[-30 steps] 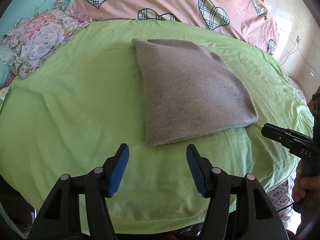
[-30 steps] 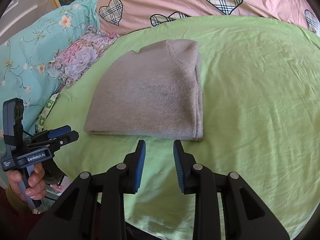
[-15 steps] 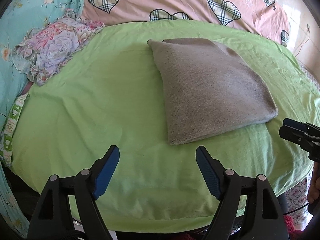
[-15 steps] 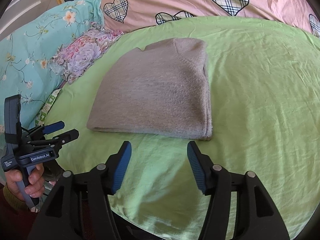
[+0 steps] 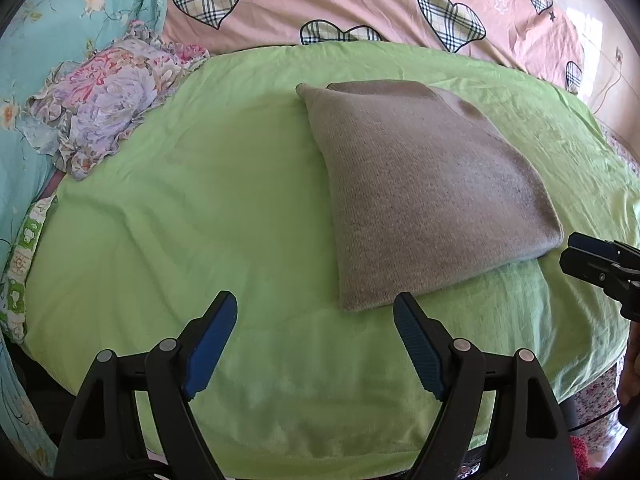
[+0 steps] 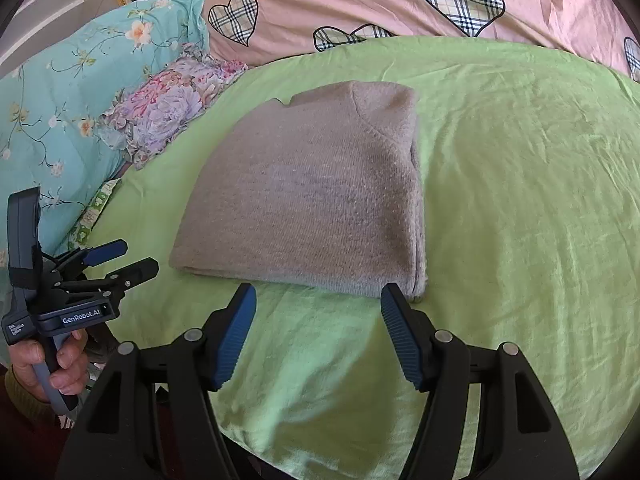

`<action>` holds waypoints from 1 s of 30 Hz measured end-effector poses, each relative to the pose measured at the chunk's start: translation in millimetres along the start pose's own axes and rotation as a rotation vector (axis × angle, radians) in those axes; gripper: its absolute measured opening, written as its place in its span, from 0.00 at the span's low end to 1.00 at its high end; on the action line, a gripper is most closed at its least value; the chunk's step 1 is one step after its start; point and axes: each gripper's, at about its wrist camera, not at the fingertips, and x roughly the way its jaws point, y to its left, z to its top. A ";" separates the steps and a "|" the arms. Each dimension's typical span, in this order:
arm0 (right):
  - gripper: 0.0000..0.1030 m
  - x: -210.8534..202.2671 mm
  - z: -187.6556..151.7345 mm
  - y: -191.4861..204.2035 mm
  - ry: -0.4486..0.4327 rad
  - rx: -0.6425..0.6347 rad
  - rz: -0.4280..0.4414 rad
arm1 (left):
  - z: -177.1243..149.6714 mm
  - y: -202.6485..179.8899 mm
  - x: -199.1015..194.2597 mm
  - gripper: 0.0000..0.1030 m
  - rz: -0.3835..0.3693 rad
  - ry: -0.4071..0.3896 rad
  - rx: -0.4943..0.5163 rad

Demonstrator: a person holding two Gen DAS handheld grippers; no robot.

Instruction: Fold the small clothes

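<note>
On the bed, over a green sheet (image 5: 200,216): a grey knitted garment (image 5: 420,192), folded into a thick, roughly square packet, lying flat near the middle of the sheet, seen also from the right wrist (image 6: 320,200). Nearest folded edge of it just beyond both pairs of blue pads, not touched by either.

Left gripper (image 5: 316,312) hovering above bare sheet, released, jaws having just spread wider, nothing between them; near corner of the garment just beyond the right-hand pad. Same gripper visible low at the left of the right wrist view (image 6: 120,260), held by a hand (image 6: 48,364) wrapped round its handle, its blue pads apart.

Right gripper (image 6: 318,300) likewise released, jaws just opened from a narrow gap, only green sheet between the fingertips, front edge of the garment directly ahead. Tip of it poking in from the right edge of the left wrist view (image 5: 588,260), beside the garment's right-hand corner but apart from it.

Beyond the sheet: a pink cover with plaid hearts (image 5: 360,4), a teal flowered cover (image 6: 80,92) to the left, and a frilled floral pillow (image 5: 108,100) resting at the sheet's far left edge.
</note>
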 end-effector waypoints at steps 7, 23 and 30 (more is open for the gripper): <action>0.64 3.8 11.5 1.6 -0.010 0.008 0.008 | 11.1 -0.4 4.9 0.81 0.009 -0.008 -0.005; 0.68 33.6 74.0 -52.2 -0.053 0.137 0.063 | 64.3 21.9 42.3 0.82 -0.093 0.022 -0.114; 0.55 71.5 95.3 -82.5 -0.044 0.238 0.108 | 86.2 24.0 64.3 0.83 -0.106 0.012 -0.168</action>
